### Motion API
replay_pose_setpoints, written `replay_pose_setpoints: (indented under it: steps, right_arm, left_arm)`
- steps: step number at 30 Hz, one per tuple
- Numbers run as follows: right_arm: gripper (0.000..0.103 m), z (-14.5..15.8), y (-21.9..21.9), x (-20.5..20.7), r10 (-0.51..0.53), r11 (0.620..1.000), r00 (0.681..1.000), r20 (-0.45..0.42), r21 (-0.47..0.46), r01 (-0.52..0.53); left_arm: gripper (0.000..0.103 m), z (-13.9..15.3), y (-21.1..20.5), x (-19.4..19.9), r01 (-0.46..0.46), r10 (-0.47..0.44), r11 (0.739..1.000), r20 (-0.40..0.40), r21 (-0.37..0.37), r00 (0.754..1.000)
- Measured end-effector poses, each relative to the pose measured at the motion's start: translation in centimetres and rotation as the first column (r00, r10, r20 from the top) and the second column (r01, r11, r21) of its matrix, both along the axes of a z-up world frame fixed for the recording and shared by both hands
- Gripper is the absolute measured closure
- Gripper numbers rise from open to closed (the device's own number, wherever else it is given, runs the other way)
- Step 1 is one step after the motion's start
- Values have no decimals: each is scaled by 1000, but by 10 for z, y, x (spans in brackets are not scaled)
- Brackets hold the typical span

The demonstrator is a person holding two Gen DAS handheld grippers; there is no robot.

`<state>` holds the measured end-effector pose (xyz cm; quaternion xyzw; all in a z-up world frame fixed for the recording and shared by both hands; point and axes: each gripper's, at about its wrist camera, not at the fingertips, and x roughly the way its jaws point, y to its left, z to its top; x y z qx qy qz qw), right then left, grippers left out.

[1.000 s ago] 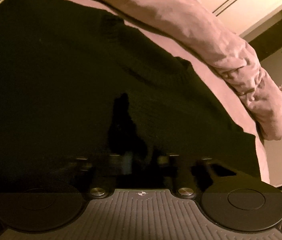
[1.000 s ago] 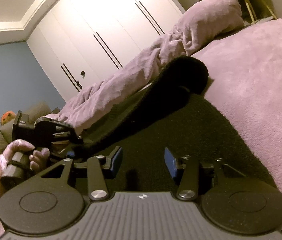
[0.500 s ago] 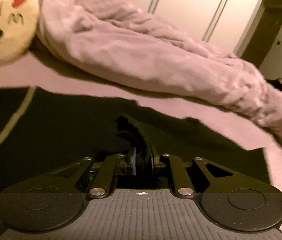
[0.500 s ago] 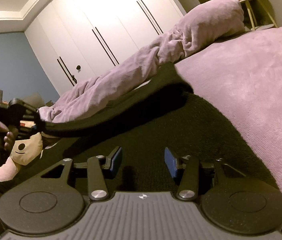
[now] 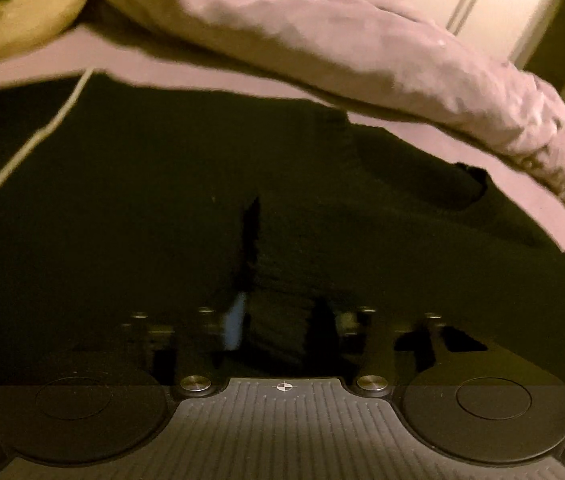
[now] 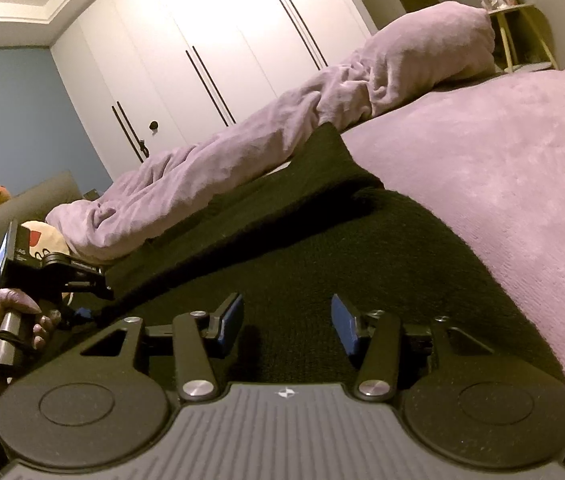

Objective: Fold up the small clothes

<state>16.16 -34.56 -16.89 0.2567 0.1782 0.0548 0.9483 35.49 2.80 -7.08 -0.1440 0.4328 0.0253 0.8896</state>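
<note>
A black knit garment with a pale trim line lies spread on the lilac bed cover. In the right wrist view its far side is folded over, and the folded edge runs down to my left gripper, which a person's hand holds low at the left. The left wrist view is blurred. There my left gripper has its jaws opening, with black fabric lying between them and one blue pad bare. My right gripper stands open just over the garment, holding nothing.
A long rolled lilac blanket lies along the far side of the bed. A yellow plush sits at its left end. White wardrobe doors stand behind, and a small side table is at the far right.
My left gripper, shut on a pinch of the black fabric, carried the folded edge leftward and down onto the garment, and its jaws have come apart. The right gripper has stayed put.
</note>
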Motion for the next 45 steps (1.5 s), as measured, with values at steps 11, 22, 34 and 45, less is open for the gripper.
replay_pose_setpoints:
  steps: [11, 22, 34, 45]
  right_arm:
    - [52, 4, 12, 5, -11, 997, 1000, -21, -74, 10]
    - [43, 8, 24, 9, -9, 988, 999, -37, -153, 3]
    - [31, 13, 55, 17, -32, 940, 996, -85, -342, 1]
    - [27, 12, 53, 17, -25, 939, 996, -83, -345, -5]
  left_arm:
    - [8, 32, 29, -24, -40, 26, 991, 114, 124, 993]
    - [7, 49, 279, -141, -571, 560, 820, 166, 26, 812]
    - [78, 24, 409, -113, -686, 720, 669, 19, -284, 694]
    - [94, 116, 278, -80, -343, 307, 938, 345, 48, 887]
